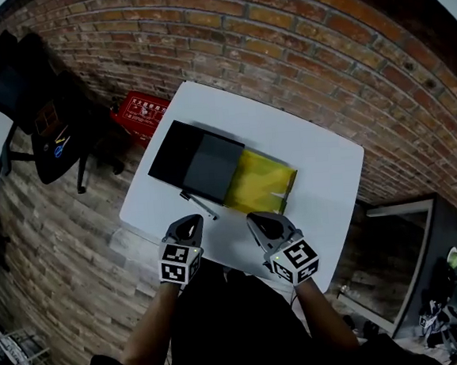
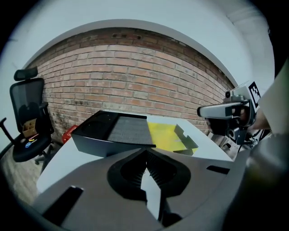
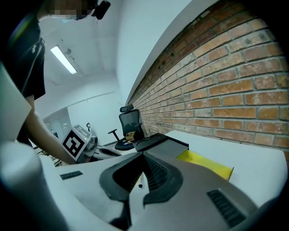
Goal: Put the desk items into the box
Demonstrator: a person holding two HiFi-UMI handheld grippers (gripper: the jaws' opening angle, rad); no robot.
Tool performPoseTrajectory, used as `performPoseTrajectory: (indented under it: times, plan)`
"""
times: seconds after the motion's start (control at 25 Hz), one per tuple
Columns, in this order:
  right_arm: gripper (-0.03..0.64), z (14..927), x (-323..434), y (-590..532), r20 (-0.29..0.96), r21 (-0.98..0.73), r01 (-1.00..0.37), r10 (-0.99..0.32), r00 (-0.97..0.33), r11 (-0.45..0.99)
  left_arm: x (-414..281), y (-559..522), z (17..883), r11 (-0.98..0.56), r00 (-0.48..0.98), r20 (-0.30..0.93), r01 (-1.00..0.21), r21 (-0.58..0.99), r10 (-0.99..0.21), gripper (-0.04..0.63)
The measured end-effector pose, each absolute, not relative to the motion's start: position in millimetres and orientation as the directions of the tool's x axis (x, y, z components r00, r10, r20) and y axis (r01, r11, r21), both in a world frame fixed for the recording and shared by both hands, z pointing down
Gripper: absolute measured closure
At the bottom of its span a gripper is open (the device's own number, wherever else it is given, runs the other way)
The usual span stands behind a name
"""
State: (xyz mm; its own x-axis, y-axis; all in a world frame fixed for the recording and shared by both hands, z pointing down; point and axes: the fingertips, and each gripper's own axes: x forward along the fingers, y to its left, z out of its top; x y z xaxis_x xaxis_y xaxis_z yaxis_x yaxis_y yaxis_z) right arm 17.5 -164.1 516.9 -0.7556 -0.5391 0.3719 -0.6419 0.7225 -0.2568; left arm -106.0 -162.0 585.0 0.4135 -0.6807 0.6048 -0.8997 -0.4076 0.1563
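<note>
A black open box (image 1: 177, 153) lies on the white table (image 1: 323, 169), with a grey flat piece (image 1: 214, 168) over its right part. A yellow flat box (image 1: 260, 184) joins it on the right. A thin black pen (image 1: 199, 205) lies just in front of the black box. My left gripper (image 1: 191, 223) hovers near the table's front edge, just short of the pen, jaws shut and empty (image 2: 146, 155). My right gripper (image 1: 257, 220) is beside it, in front of the yellow box, jaws together with nothing held (image 3: 143, 157). The black box (image 2: 97, 128) and yellow box (image 2: 169, 135) lie ahead.
A red basket (image 1: 143, 112) stands on the floor behind the table's left corner. A black office chair (image 1: 34, 95) with small items on its seat is at the far left. A brick wall (image 2: 135, 76) runs behind the table. A dark cabinet (image 1: 402, 258) stands at the right.
</note>
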Motion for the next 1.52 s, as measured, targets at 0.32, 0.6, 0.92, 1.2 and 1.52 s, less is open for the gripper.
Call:
performPoseTrajectory:
  times: [0.32, 0.6, 0.92, 1.2, 1.52]
  plan:
    - [0.595, 528.7, 1.6, -169.4, 0.415, -0.257, -0.645, -0.521, -0.746, 0.719, -104.0, -169.2, 620.4, -0.612, 0.456, 0.691, -0.79, 0.025, -0.561, 0.583]
    - [0.595, 554.9, -20.3, -162.5, 0.485, -0.258, -0.616, -0.452, -0.749, 0.744, -100.6, -171.8, 646.9, -0.843, 0.493, 0.784, -0.534, -0.069, -0.376, 0.582]
    - [0.595, 574.2, -44.0, -155.8, 0.515, -0.289, -0.625, -0.432, -0.74, 0.725, -91.7, -166.6, 661.8, -0.962, 0.508, 0.834, -0.256, -0.096, -0.218, 0.539]
    - [0.595, 581.3, -42.3, -153.7, 0.531, -0.3, -0.684, -0.479, -0.699, 0.665, -94.1, -156.0, 678.8, -0.997, 0.461, 0.884, -0.008, -0.079, -0.074, 0.454]
    - [0.595, 586.7, -37.7, -154.0, 0.539, -0.31, -0.733, -0.524, -0.66, 0.605, -91.7, -153.7, 691.1, -0.991, 0.423, 0.906, 0.129, -0.037, 0.022, 0.431]
